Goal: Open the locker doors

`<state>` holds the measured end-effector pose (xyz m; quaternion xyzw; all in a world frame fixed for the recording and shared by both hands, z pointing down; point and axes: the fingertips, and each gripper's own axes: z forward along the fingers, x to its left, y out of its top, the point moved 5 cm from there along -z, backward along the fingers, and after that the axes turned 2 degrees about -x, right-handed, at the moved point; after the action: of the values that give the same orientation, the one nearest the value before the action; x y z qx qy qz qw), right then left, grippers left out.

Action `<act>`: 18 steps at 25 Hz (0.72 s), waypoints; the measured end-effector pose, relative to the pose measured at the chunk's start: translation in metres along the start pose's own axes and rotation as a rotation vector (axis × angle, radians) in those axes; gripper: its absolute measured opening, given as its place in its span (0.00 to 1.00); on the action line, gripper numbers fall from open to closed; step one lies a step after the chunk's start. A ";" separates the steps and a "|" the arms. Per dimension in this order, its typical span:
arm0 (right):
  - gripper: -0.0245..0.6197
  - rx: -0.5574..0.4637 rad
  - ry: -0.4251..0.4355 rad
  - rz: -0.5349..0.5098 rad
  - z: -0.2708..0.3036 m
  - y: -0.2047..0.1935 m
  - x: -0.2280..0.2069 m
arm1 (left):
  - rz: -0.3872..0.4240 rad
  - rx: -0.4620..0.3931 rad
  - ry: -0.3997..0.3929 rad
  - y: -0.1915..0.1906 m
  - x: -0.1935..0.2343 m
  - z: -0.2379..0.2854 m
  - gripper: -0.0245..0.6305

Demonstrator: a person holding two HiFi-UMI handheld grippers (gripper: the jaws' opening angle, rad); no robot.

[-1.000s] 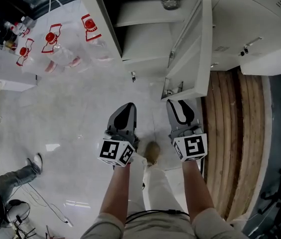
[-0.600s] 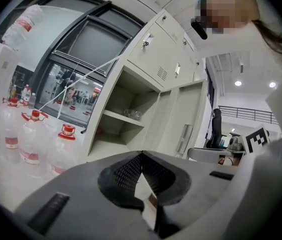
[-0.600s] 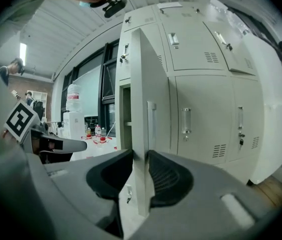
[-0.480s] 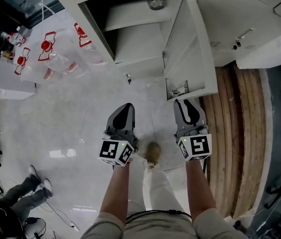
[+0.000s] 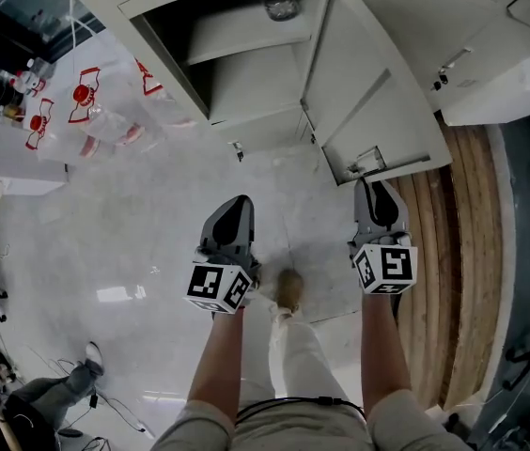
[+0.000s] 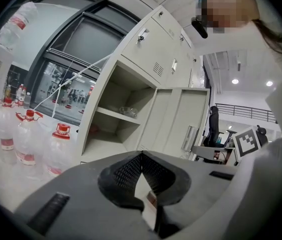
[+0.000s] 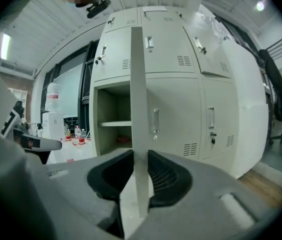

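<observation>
Jaws on right gripper (image 7: 140, 154) have just closed onto a thin, flat locker door (image 7: 137, 84); left gripper (image 6: 142, 155) jaws meet.

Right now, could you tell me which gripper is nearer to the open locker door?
The right. The right gripper grips the free edge of the open locker door, its jaws having just been closing; the left gripper hangs apart, over the floor, jaws together.

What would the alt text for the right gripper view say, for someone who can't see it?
The right gripper, whose jaws have just been closing, clamps the edge of an open grey locker door, seen edge-on. Left of it is the open compartment with a shelf; right, closed lockers.
</observation>
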<state>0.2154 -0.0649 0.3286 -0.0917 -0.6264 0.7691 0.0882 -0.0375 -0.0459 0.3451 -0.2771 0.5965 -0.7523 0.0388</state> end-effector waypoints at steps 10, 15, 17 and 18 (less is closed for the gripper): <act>0.18 0.001 -0.078 0.014 0.009 0.002 -0.041 | -0.012 0.000 0.009 0.001 0.005 0.005 0.04; 0.18 0.002 -0.112 0.023 0.011 0.003 -0.050 | -0.012 0.006 0.011 0.002 0.005 0.006 0.04; 0.18 0.005 -0.130 0.028 0.013 0.003 -0.054 | -0.010 0.006 0.013 0.002 0.007 0.006 0.04; 0.18 0.005 -0.139 0.031 0.016 0.004 -0.057 | -0.009 0.005 0.015 0.003 0.010 0.007 0.04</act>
<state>0.2661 -0.0945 0.3300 -0.0474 -0.6277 0.7763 0.0327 -0.0431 -0.0569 0.3470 -0.2741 0.5934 -0.7561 0.0316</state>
